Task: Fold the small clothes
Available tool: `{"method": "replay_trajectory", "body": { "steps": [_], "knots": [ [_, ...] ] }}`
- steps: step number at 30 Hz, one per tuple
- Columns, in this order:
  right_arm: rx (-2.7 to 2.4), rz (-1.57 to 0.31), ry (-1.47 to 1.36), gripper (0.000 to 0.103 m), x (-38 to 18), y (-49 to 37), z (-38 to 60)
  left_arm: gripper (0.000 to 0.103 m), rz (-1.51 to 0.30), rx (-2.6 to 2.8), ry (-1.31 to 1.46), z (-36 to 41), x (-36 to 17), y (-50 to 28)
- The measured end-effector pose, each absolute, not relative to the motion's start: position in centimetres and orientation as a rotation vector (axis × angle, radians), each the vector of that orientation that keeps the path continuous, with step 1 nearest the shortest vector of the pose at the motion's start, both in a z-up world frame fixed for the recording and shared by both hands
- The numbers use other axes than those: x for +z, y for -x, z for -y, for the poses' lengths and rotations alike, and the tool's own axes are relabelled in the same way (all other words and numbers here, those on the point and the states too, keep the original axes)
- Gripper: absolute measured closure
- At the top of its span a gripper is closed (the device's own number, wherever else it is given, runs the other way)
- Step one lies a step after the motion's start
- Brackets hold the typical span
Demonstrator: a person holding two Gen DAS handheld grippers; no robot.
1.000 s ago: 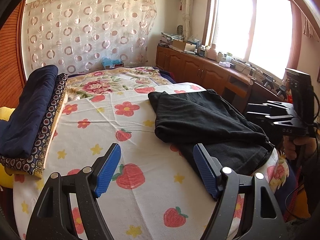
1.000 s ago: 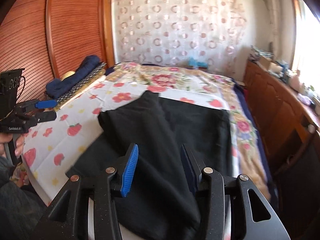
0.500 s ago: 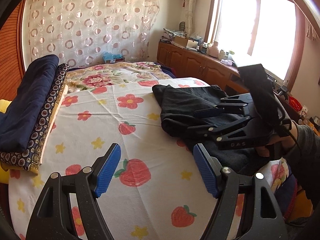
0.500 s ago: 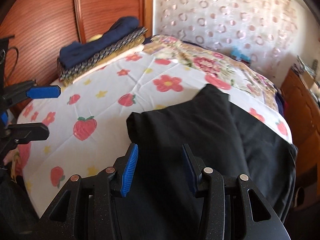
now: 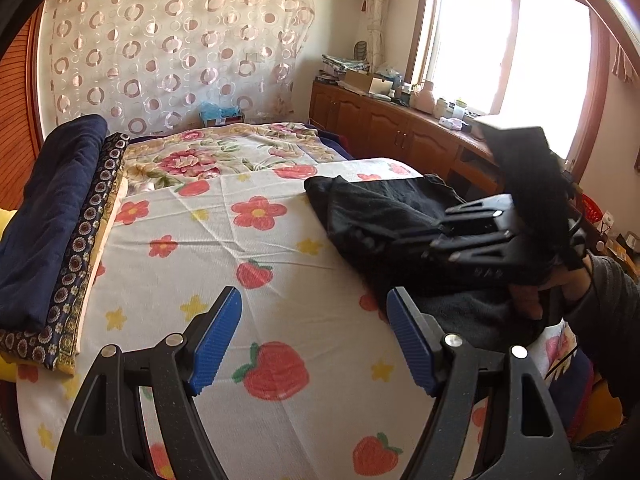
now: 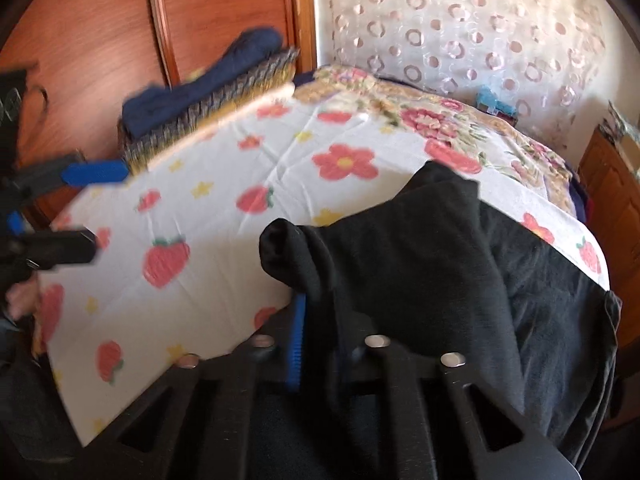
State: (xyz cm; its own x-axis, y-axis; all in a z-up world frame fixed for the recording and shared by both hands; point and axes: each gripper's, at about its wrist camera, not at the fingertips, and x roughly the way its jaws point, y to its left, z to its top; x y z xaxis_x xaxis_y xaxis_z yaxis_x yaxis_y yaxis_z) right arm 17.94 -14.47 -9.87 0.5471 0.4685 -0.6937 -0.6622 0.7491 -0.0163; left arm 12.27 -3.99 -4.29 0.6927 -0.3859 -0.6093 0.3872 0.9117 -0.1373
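A black garment (image 5: 384, 216) lies rumpled on the right side of the strawberry-print bed sheet (image 5: 240, 264). My left gripper (image 5: 314, 344) is open and empty, held above the sheet left of the garment. My right gripper (image 6: 316, 320) is shut on a fold of the black garment (image 6: 420, 264) at its near left edge; the cloth covers most of its fingers. In the left wrist view the right gripper (image 5: 384, 240) lies over the garment, held by a hand. The left gripper (image 6: 80, 208) shows at the left edge of the right wrist view.
Folded navy and patterned bedding (image 5: 52, 216) is stacked along the left side of the bed. A floral blanket (image 5: 216, 152) lies beyond the sheet. A wooden cabinet (image 5: 400, 128) runs under the window on the right. A wooden wardrobe (image 6: 160, 32) stands behind the bedding.
My right gripper has come down onto the garment's near left edge and closed on a fold of it. My left gripper has stayed open over the sheet.
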Motion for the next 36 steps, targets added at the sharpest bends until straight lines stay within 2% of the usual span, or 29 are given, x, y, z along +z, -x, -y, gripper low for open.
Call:
{"method": "replay_trajectory", "body": {
  "steps": [6,13,16,20,23,25,27,36],
  "knots": [
    [0.629,-0.598,0.19,0.093,-5.3,-17.7,19.4,0.027,-0.705,-0.454,-0.01,5.2,-4.6,-14.5],
    [0.435,-0.554,0.183,0.093,-2.6,-20.1,26.7,0.027,-0.745,-0.486,-0.033,7.5,-5.5,-16.4],
    [0.307,-0.585,0.171,0.093,-3.1,-21.6,29.5,0.027,-0.769,-0.496,-0.038,8.2,-6.3,-17.0],
    [0.173,-0.701,0.125,0.093,-6.5,-23.9,31.7,0.027,-0.799,-0.5,-0.04,8.7,-7.2,-17.8],
    [0.165,-0.711,0.12,0.084,-7.4,-24.2,31.8,0.027,-0.813,-0.498,-0.045,8.9,-7.6,-18.2],
    [0.16,-0.702,0.119,0.071,-7.1,-24.5,31.7,0.027,-0.816,-0.498,-0.048,9.0,-7.5,-18.4],
    [0.172,-0.684,0.112,0.066,-6.8,-24.7,31.7,0.027,-0.817,-0.498,-0.051,9.2,-7.6,-18.7],
    [0.171,-0.748,0.14,0.066,-8.2,-28.6,33.1,0.027,-0.821,-0.498,-0.062,9.9,-7.8,-19.7]
  ]
}}
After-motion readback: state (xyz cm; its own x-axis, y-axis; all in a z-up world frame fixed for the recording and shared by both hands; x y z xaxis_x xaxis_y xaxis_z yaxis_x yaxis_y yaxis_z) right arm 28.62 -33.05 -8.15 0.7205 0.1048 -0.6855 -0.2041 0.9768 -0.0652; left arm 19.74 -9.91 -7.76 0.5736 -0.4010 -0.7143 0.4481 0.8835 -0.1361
